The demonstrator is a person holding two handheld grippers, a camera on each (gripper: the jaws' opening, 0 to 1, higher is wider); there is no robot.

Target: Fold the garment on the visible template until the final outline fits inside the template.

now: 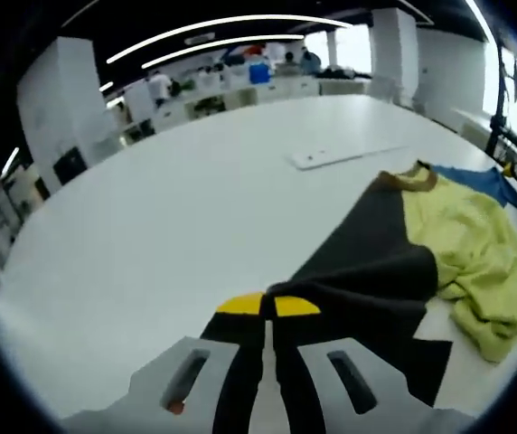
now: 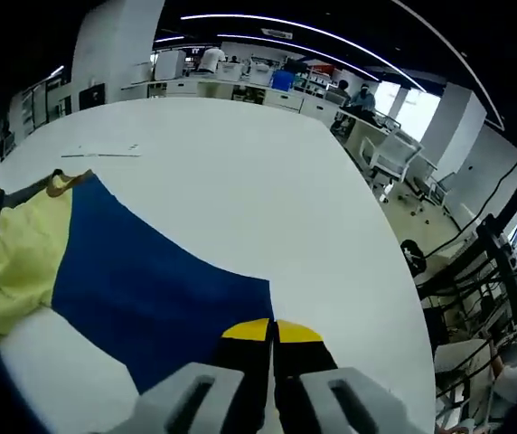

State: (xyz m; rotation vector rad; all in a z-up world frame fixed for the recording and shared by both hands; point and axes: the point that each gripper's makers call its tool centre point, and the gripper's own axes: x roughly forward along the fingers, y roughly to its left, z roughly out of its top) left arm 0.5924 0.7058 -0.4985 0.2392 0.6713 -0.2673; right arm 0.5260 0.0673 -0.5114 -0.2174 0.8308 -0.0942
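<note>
We are clamping the yellow, black and blue colour-block garment [image 1: 457, 244] with both the left gripper [image 1: 268, 312] and right gripper [image 2: 272, 336] over the round white worktop [image 1: 168, 226]; uneven pulling risks bunching its yellow middle.

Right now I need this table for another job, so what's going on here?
A person is folding a garment on the white table with two handheld grippers. The left gripper is shut on its black panel, the right gripper on its blue panel. The yellow middle lies bunched, so folding is unfinished.
</note>
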